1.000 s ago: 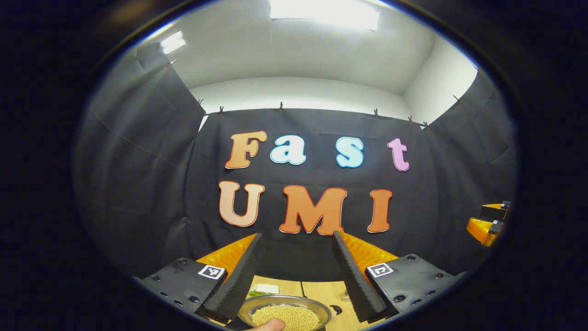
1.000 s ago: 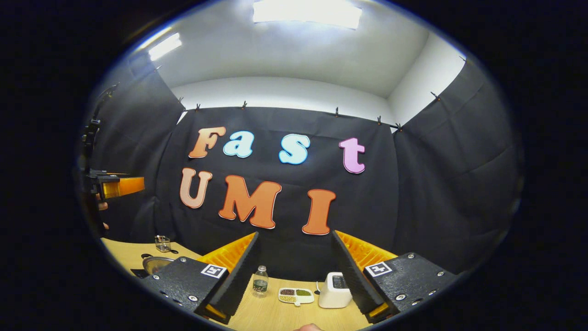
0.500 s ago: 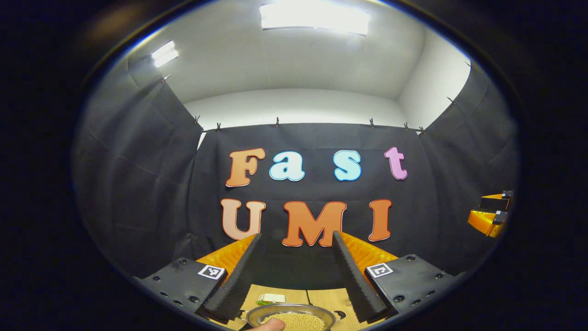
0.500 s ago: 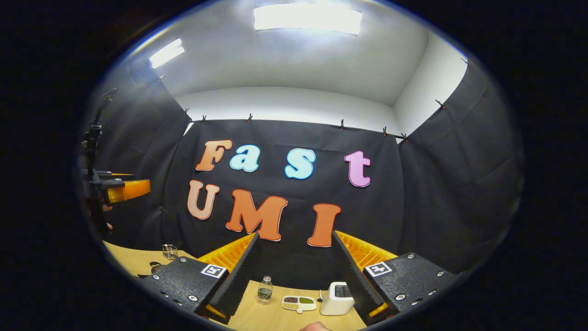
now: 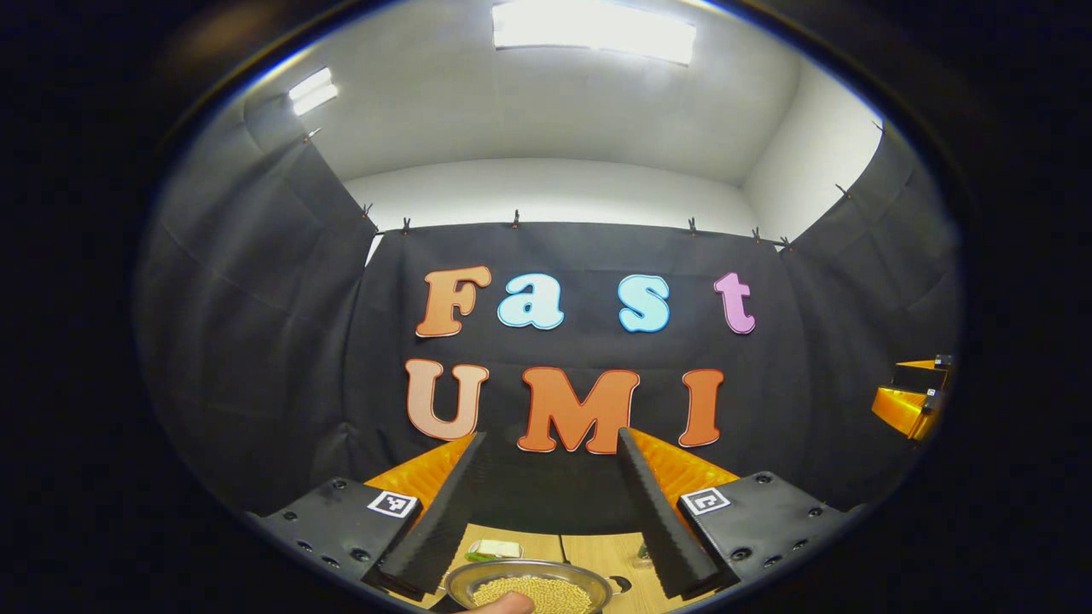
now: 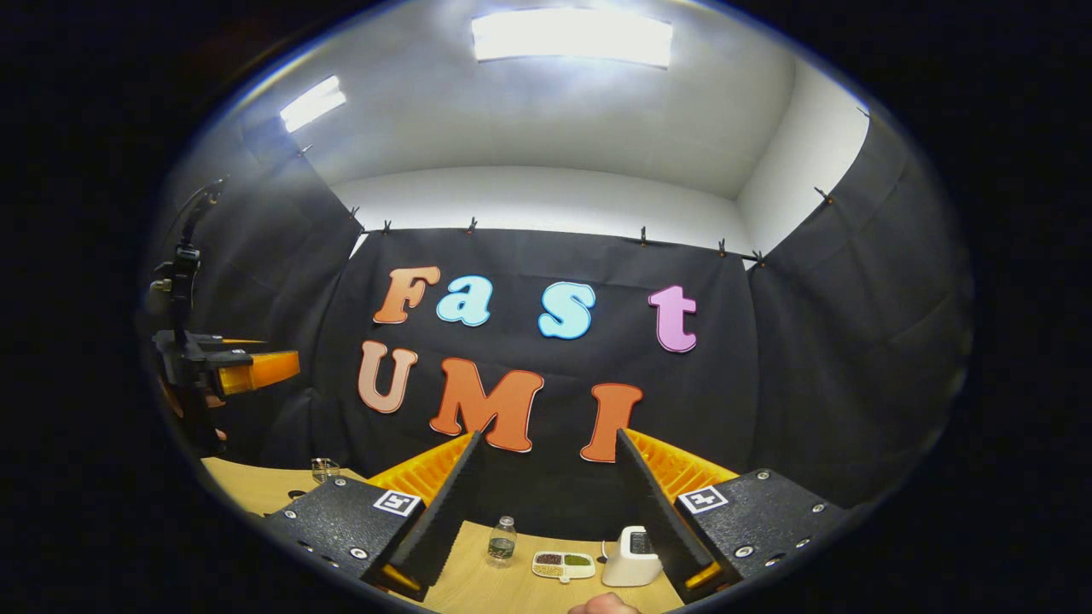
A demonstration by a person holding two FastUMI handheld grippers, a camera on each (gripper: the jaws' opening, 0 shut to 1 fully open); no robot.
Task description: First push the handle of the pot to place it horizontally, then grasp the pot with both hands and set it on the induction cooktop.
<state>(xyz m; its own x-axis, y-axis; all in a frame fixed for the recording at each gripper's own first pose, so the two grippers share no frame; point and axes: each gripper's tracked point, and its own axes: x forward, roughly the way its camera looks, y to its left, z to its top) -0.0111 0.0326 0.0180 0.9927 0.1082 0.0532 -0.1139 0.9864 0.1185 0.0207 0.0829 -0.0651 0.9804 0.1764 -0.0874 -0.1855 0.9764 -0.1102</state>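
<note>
We look along our right tool (image 6: pixel 546 503), its two fingers spread wide apart with nothing between them. Beyond them on the wooden worktop (image 6: pixel 478 588) stand a small bottle (image 6: pixel 503 541), a divided dish (image 6: pixel 563 564) and a white toaster (image 6: pixel 630 556). At far left our other tool (image 6: pixel 256 368) hangs above the worktop.

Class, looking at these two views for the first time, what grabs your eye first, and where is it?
In the left gripper view, a metal pot of pale beans sits between the open left gripper fingers. In the right gripper view, a water bottle, sectioned dish and white appliance line the table's far edge.
</note>
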